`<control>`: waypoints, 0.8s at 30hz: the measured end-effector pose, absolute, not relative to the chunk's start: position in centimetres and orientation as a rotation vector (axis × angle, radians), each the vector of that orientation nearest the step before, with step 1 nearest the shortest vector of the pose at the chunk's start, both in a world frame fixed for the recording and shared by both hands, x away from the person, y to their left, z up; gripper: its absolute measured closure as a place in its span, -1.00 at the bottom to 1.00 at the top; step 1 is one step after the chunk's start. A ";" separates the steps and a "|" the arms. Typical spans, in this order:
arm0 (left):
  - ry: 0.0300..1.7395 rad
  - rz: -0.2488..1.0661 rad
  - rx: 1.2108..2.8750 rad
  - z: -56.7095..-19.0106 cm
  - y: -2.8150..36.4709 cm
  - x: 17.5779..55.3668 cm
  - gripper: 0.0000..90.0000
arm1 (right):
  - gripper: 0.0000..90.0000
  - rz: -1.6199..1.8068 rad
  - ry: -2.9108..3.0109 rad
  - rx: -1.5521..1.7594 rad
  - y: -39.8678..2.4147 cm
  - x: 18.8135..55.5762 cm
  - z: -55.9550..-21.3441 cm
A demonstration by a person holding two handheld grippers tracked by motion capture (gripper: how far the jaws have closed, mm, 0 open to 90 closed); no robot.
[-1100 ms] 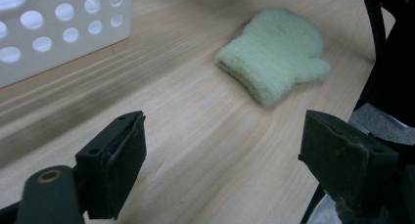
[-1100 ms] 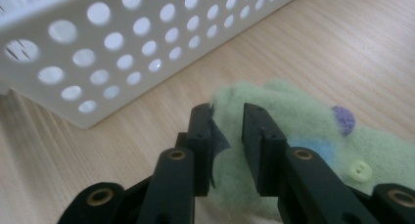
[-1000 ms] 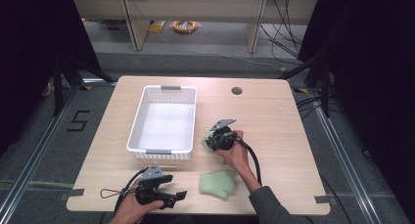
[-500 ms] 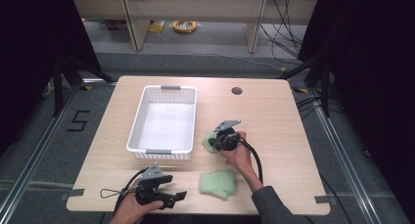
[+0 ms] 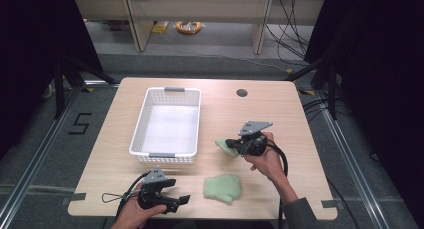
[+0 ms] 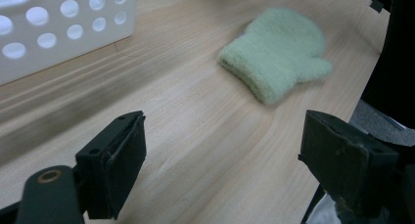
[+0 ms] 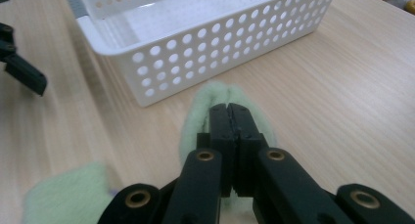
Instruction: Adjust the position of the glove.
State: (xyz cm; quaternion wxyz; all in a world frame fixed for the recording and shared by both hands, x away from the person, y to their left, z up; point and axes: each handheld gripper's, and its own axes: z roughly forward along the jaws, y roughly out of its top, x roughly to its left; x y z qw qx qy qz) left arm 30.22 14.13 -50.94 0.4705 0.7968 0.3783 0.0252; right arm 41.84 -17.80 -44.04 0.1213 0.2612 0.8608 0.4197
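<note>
Right gripper view first, and up close the right gripper (image 7: 230,111) has its two black jaws pressed flat together on a pale green mitten (image 7: 195,121), fuzzy fabric bulging out on both sides of the tips. Those jaws have just been closing, and the mitten is pinched between them. It's a firm-looking pinch, I'd say.

Straight ahead of the jaws, just beyond the held mitten, stands the white basket (image 7: 205,62), its perforated side wall facing the gripper. That's the relation to watch: the basket lies forward of the right gripper, near but not touching, so my guess is the next move carries the mitten up over that wall.

From the high view, the left gripper (image 5: 177,201) sits nearest the table's front edge, jaws spread wide and holding nothing. A second mitten (image 5: 222,188) lies flat on the wood just to its right. In the left gripper view that mitten (image 6: 276,57) rests ahead of the open jaws, a little right of centre, cuff toward the gripper and thumb out to the right. The left hand is the nearer one to it.

Further back, the right gripper (image 5: 231,143) holds its mitten (image 5: 223,145) just off the basket's (image 5: 195,119) right wall, whose long axis runs away from the person.

On the floor left of the table there's a marking that reads like a "5" (image 5: 80,124). No brand names legible.
</note>
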 end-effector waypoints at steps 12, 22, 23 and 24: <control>0.914 0.052 1.976 -50.8 14.3 30.3 -0.63 | 1.00 1.285 2.506 0.690 -22.0 38.6 -43.7; 0.906 0.052 1.970 -50.8 14.2 30.2 -0.63 | 1.00 1.246 2.598 0.662 -24.8 36.1 -45.9; 0.906 0.055 1.967 -50.8 14.2 30.2 -0.63 | 1.00 1.243 2.610 0.671 -25.0 35.9 -46.1; 0.906 0.054 1.967 -50.8 14.2 30.1 -0.63 | 1.00 1.234 2.620 0.696 -25.2 35.7 -46.3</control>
